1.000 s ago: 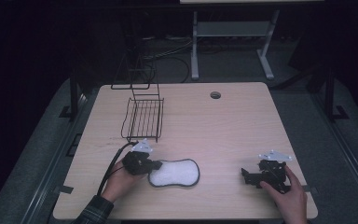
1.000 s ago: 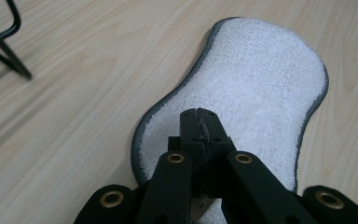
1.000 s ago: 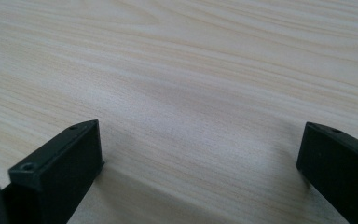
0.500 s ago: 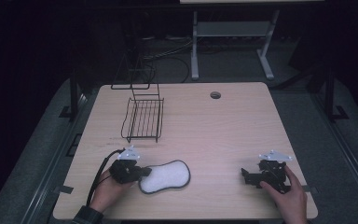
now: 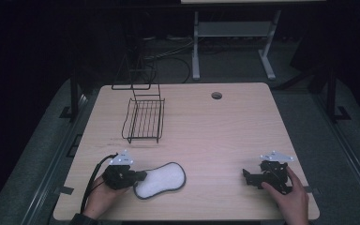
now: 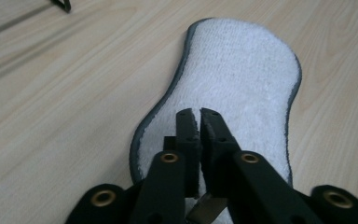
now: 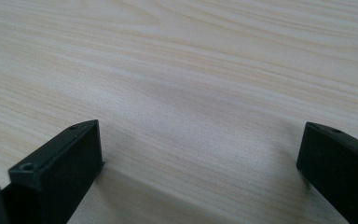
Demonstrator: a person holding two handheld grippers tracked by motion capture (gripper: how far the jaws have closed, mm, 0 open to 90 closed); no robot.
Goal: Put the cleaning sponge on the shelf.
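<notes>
A white terry pad with a grey rim [image 5: 161,180] lies flat on the wooden table [image 5: 225,136] near the front left. My left gripper [image 5: 143,176] rests at the pad's left end, pointing right. In the left gripper view its jaws [image 6: 199,113] hover over the pad's near end [image 6: 242,79]. They have just been opening and stand a thin slit apart, with nothing visibly pinched between the tips. My right gripper [image 5: 246,177] rests on the table at the front right, held by a hand. It [image 7: 200,140] stands wide open over bare wood.
A black wire basket [image 5: 143,119] with an upright handle frame stands at the back left of the table. A round cable hole [image 5: 216,95] sits near the far edge. A cable trails from the left gripper toward the front edge.
The left gripper and the white pad have slid together to the left along the table's front. The right gripper has stayed put.
</notes>
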